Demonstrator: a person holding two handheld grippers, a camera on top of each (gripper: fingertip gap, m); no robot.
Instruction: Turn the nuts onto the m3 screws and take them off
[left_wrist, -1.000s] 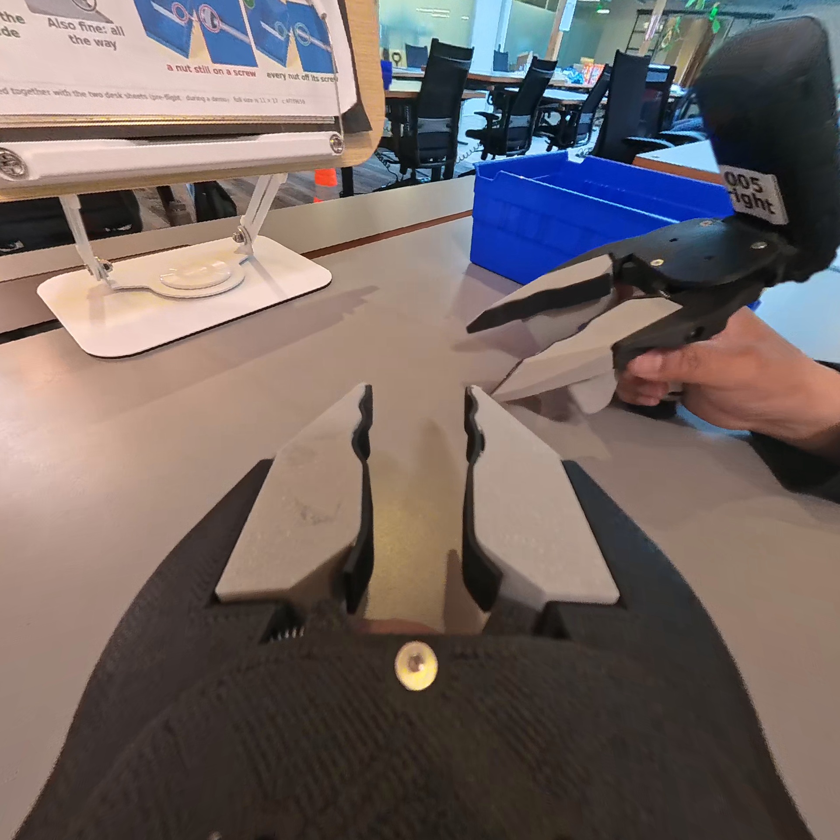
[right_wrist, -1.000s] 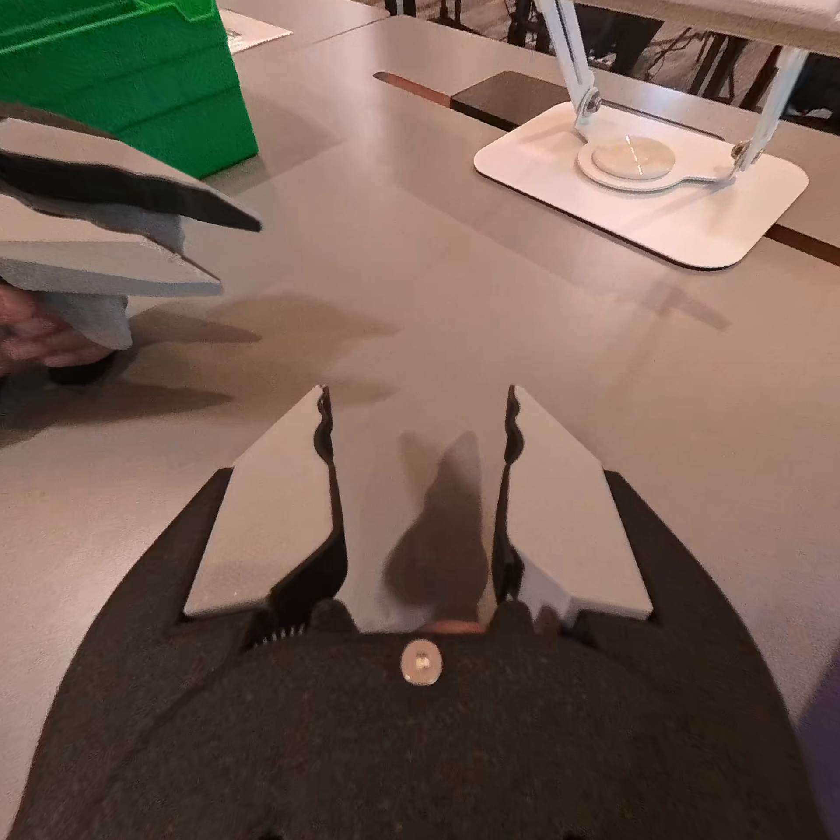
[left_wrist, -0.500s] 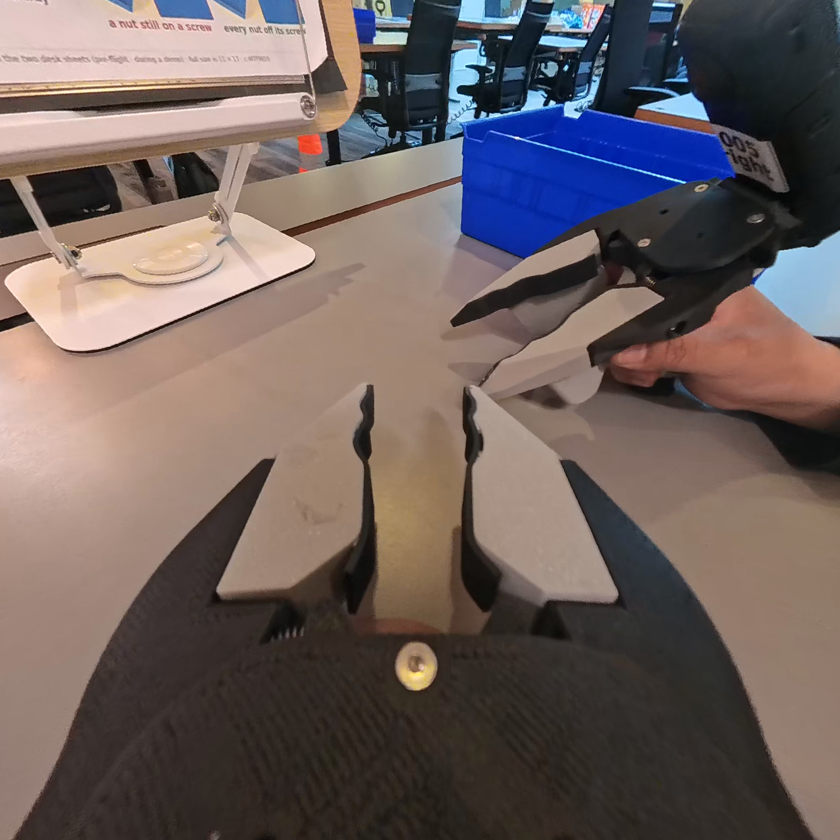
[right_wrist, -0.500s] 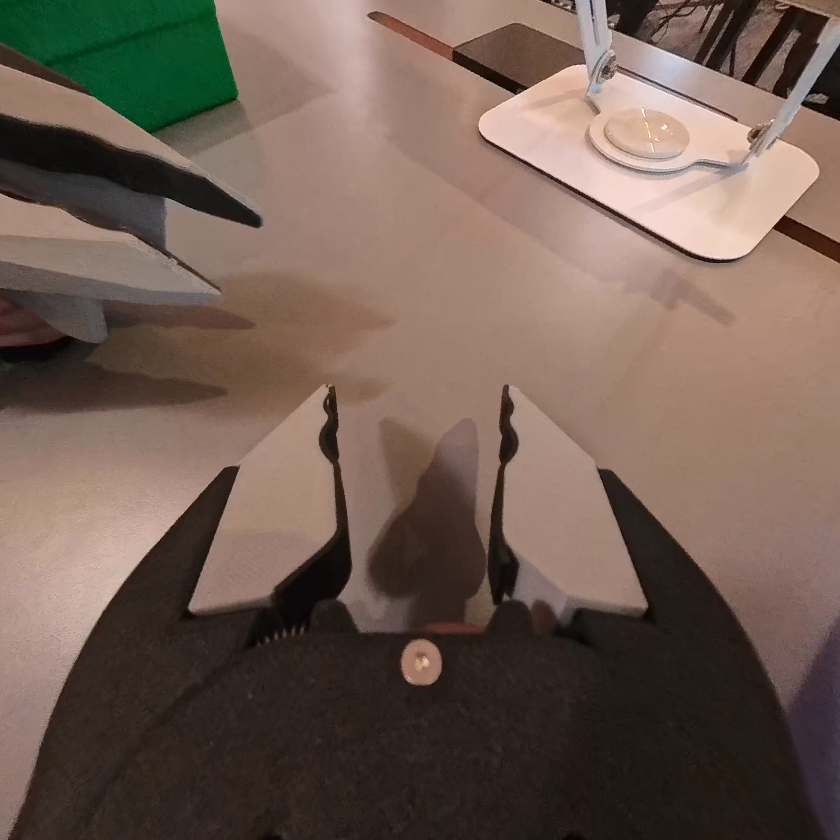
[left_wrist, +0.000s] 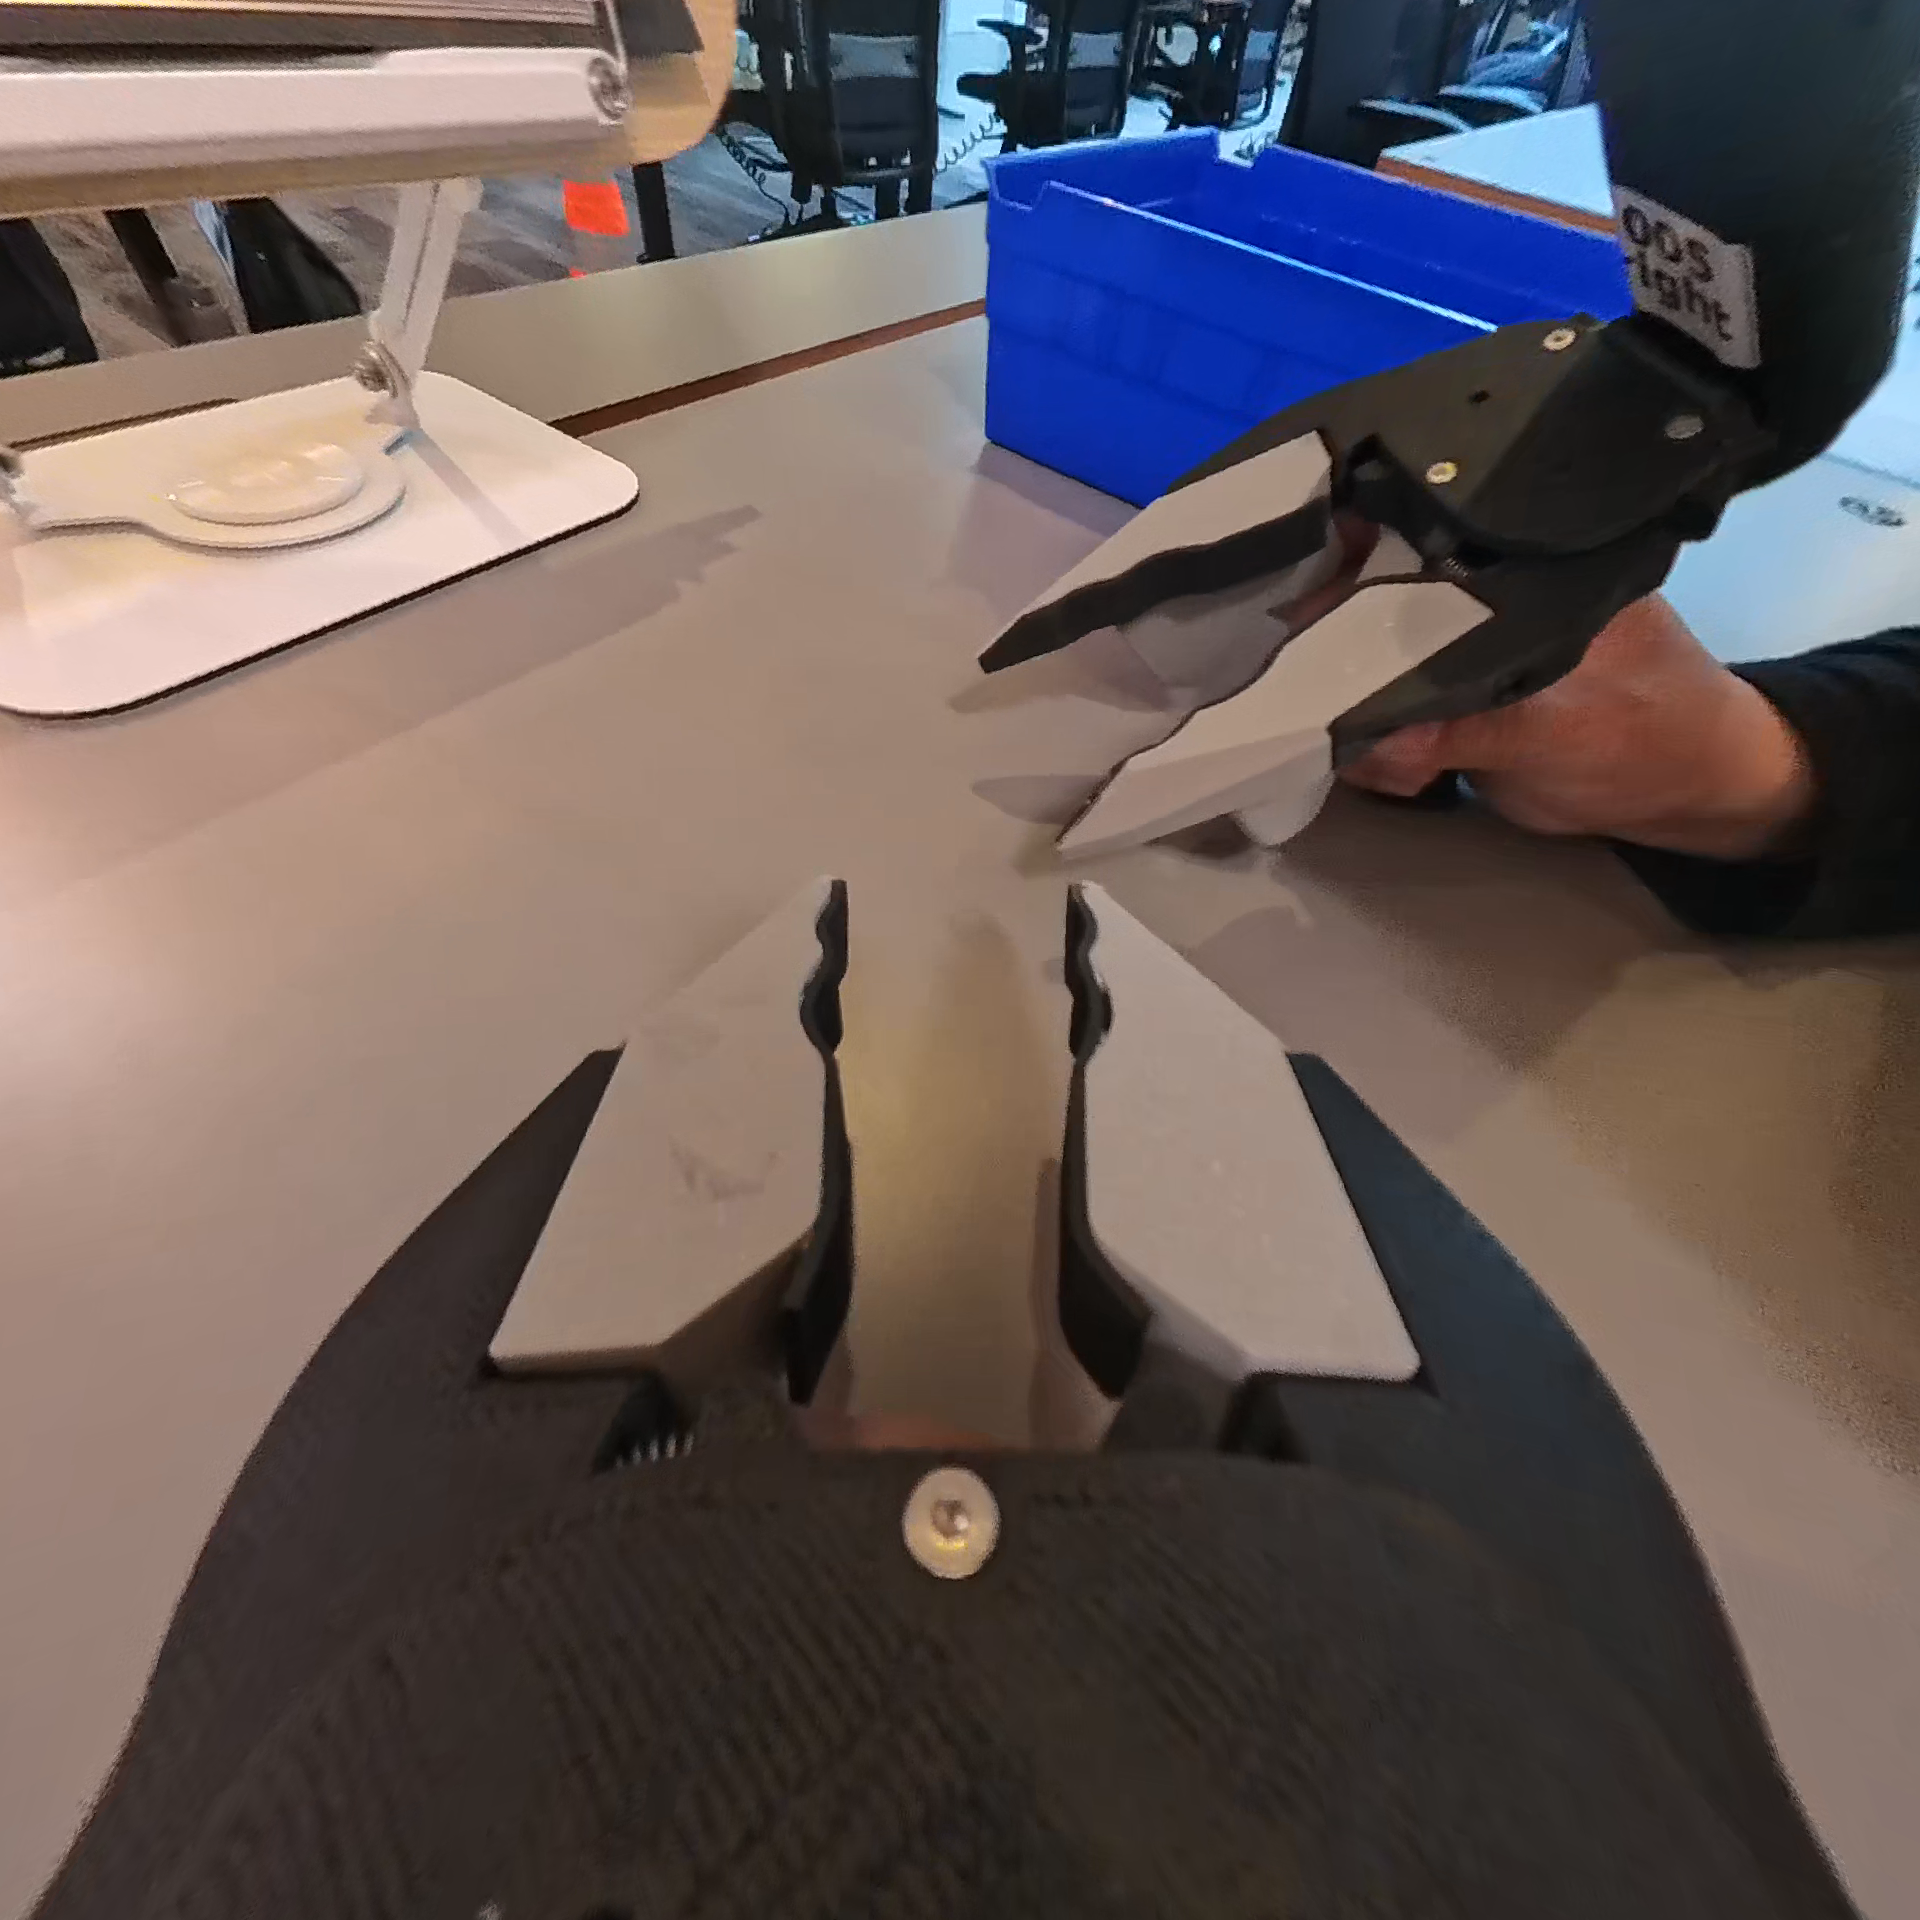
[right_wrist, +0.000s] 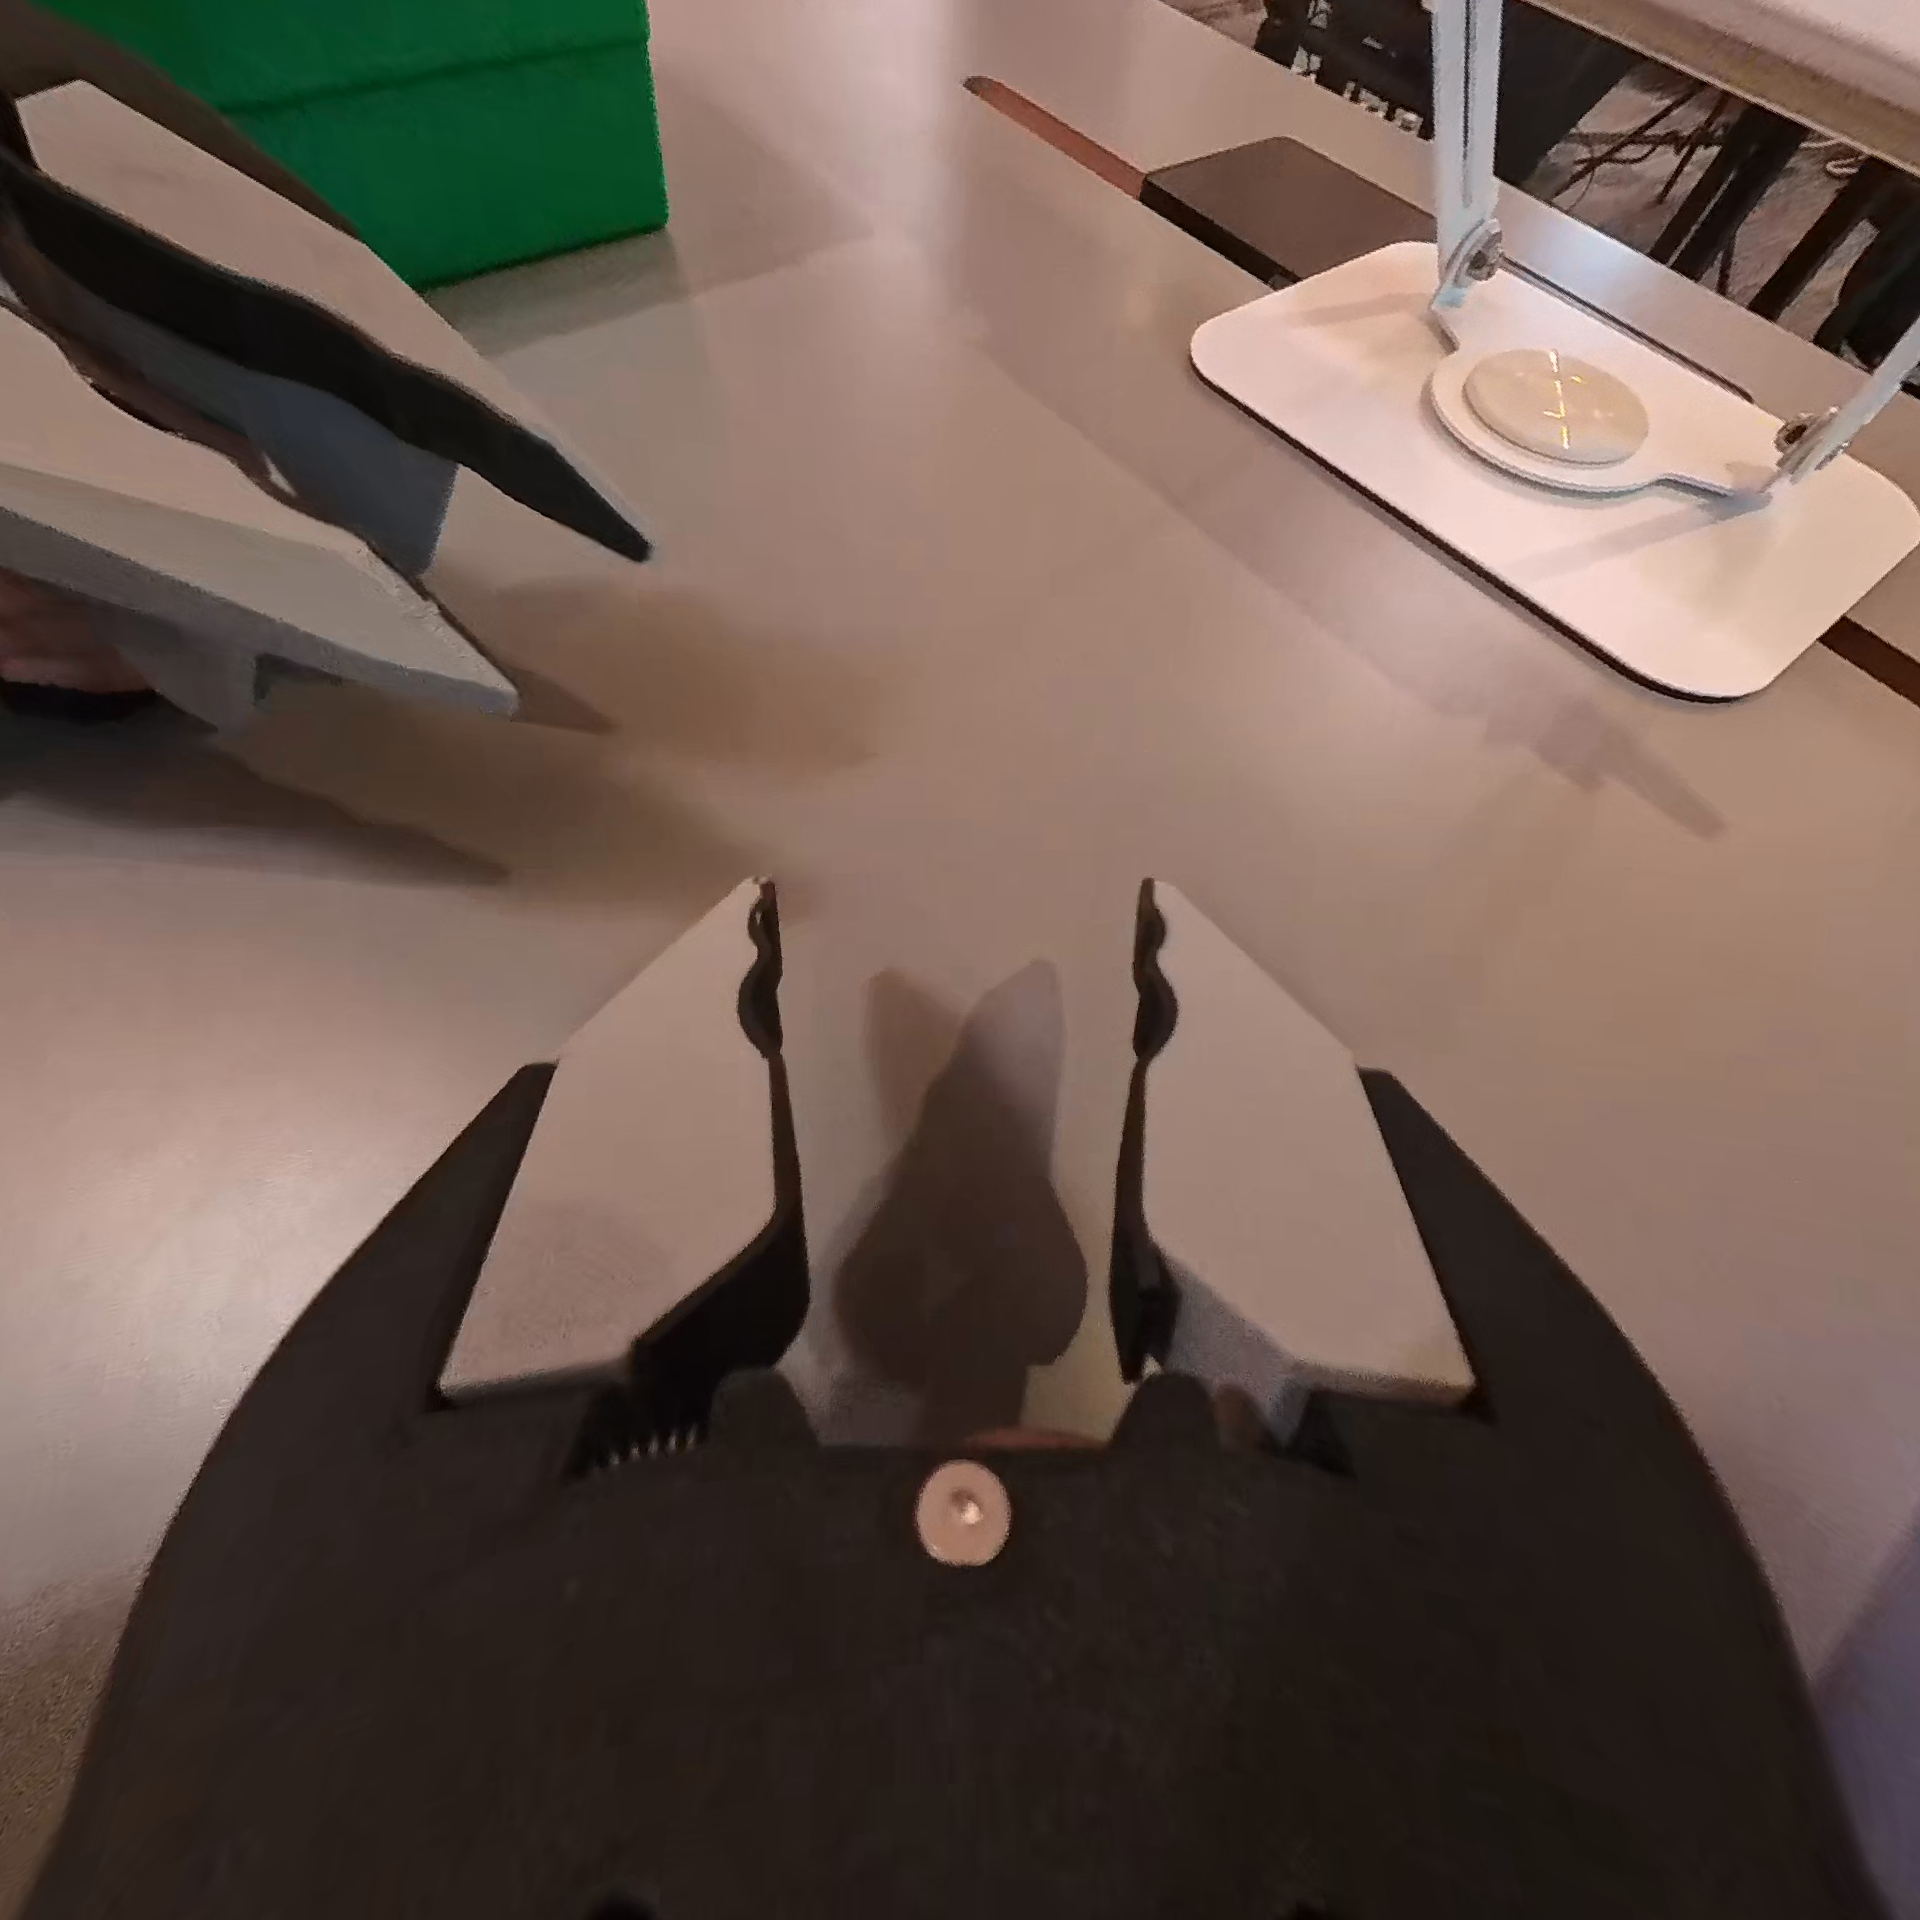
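The surface (left_wrist: 312, 935) is plain grey-tan, with a thin brown stripe near its far edge. Both the left gripper (left_wrist: 956, 904) and the right gripper (right_wrist: 956, 899) have light grey fingers with black inner pads and black bodies. A bright blue bin (left_wrist: 1247, 312) sits toward the far right corner. A bright green bin (right_wrist: 447, 135) sits toward the far left. The stand (right_wrist: 1558, 499) has a white base and silver legs.

table (left_wrist: 520, 935): smooth grey laminate, faint sheen | blue bin (left_wrist: 1247, 343): glossy plastic | stand base (right_wrist: 1558, 499): matt white (metal legs)
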